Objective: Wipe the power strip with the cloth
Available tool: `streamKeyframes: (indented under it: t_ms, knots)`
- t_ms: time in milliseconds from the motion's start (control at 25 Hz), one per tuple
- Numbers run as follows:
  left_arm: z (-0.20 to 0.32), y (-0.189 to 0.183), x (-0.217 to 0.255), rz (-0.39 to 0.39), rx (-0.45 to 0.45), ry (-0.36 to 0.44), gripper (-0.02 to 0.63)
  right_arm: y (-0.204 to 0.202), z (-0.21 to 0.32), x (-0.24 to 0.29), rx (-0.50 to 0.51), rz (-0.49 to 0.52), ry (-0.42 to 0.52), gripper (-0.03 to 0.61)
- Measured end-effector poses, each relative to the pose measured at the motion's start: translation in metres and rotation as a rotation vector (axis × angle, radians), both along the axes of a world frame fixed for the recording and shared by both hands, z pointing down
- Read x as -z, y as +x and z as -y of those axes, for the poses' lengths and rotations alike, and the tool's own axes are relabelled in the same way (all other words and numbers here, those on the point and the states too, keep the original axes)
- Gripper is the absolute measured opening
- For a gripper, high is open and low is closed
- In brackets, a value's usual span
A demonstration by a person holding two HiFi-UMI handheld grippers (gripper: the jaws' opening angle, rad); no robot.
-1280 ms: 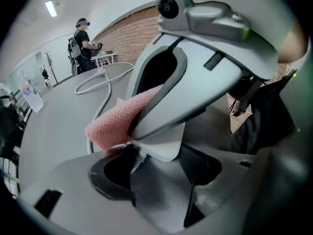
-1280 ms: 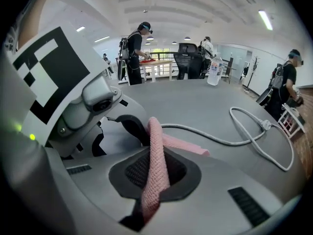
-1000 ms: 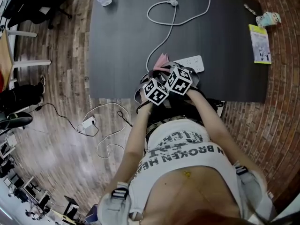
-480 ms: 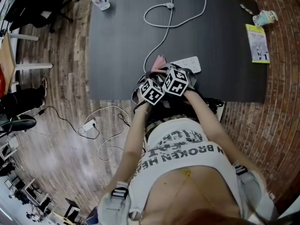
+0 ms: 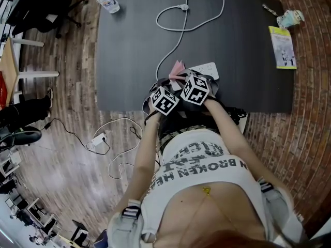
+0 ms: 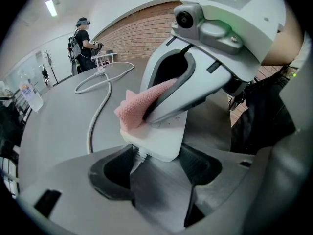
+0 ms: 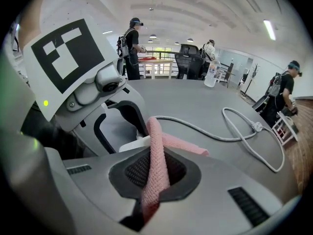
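Note:
A white power strip (image 5: 206, 69) lies near the front edge of the dark table (image 5: 129, 50). Both grippers sit together at its left end. My left gripper (image 5: 175, 82) has its jaws on either side of the strip's cable end (image 6: 155, 143), shut on it. My right gripper (image 5: 185, 76) is shut on a pink cloth (image 7: 157, 153), which runs up between its jaws. In the left gripper view the right gripper (image 6: 164, 104) holds the cloth (image 6: 134, 109) down on the strip's top. In the head view the cloth (image 5: 177, 68) pokes out beyond the marker cubes.
The strip's white cable (image 5: 192, 12) loops across the table to a plug at the far side. A water bottle (image 5: 109, 1) stands at the far left corner. A yellow booklet (image 5: 282, 47) and a small cup-like object (image 5: 289, 18) lie at the right edge. Another cable and adapter (image 5: 98, 137) lie on the wooden floor.
The head view has drifted a little. Both grippers stay together at the strip's left end, and the right one with the cloth has shifted only slightly along the strip.

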State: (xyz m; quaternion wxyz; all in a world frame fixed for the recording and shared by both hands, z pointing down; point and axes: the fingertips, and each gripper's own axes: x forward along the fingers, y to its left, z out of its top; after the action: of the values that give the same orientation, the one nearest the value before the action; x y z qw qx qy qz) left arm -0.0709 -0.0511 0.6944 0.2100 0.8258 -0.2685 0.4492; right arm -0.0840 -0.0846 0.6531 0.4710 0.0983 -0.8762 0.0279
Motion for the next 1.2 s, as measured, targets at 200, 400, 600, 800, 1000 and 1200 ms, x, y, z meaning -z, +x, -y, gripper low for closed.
streamKeyframes:
  t_ms: [200, 400, 600, 800, 1000, 1200]
  knots:
    - [0.0, 0.0, 0.0, -0.001, 0.0, -0.002, 0.281, 0.009, 0.004, 0.0, -0.02, -0.014, 0.007, 0.017]
    - [0.0, -0.001, 0.0, -0.002, 0.002, -0.002, 0.281, 0.017, 0.007, 0.0, -0.034, -0.036, 0.023, 0.016]
    - [-0.001, 0.0, -0.002, -0.002, 0.005, -0.001, 0.281, 0.025, 0.01, -0.001, -0.053, -0.03, 0.028, 0.017]
    - [-0.002, 0.0, -0.001, 0.003, 0.004, -0.003, 0.281, 0.028, 0.01, 0.0, -0.062, -0.035, 0.025, 0.017]
    - [-0.003, 0.0, -0.001, 0.005, 0.005, -0.011, 0.281, 0.034, 0.011, 0.0, -0.073, -0.039, 0.024, 0.016]
    - [-0.003, 0.001, 0.0, 0.003, 0.004, -0.006, 0.281, 0.042, 0.014, 0.001, -0.091, -0.042, 0.027, 0.017]
